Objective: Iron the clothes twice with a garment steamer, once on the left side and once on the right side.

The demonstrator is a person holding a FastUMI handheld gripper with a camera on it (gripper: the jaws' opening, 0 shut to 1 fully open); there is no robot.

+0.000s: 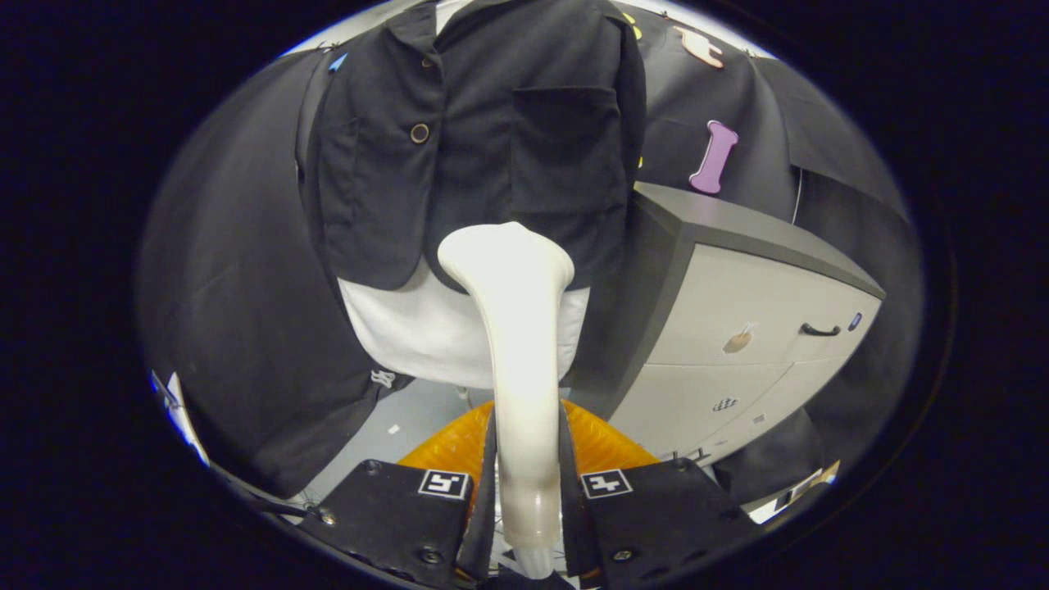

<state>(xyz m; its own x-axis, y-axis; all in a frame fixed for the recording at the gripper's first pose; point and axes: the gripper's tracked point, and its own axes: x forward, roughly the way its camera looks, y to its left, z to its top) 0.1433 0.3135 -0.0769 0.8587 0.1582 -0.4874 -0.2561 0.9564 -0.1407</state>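
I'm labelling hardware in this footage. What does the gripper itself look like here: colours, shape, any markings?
The gripper has two flat black fingers, blocky and wide, fixed with small round screws. Each finger carries a square black-and-white marker tag near its inner edge. Behind the fingers sits a ribbed orange part. No cables or sleeves are visible.

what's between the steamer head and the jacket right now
Nothing visible. The fingers are shut on the steamer, and its head sits right in front of the black jacket.
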